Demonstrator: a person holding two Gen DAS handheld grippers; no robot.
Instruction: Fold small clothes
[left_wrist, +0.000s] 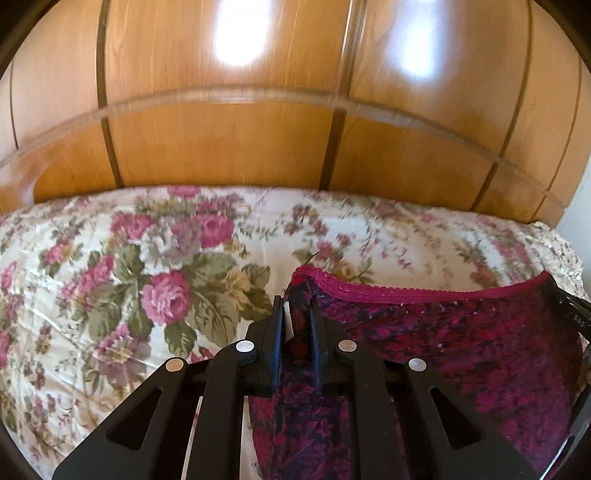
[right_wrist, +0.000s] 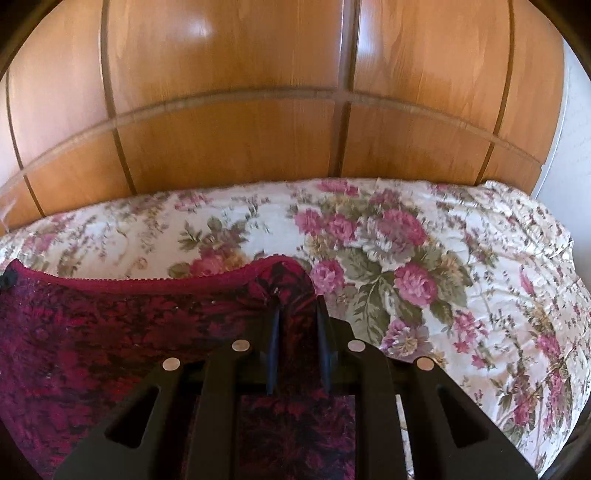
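Left gripper (left_wrist: 297, 308) and right gripper (right_wrist: 297, 308) each pinch a top corner of the dark-red patterned lace-edged garment (left_wrist: 461, 332), stretched above the floral bedspread (left_wrist: 110, 277); only the left view shows a white tag (left_wrist: 287, 317).

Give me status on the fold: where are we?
Done: both corners are gripped. The left gripper and the right gripper each have their jaws shut on one end of the lace-trimmed edge of the dark red patterned garment, which stretches between them over the floral bedspread. In hand: carrying it spread out. Left: no crease shows yet, so laying it down and every fold are still to do.
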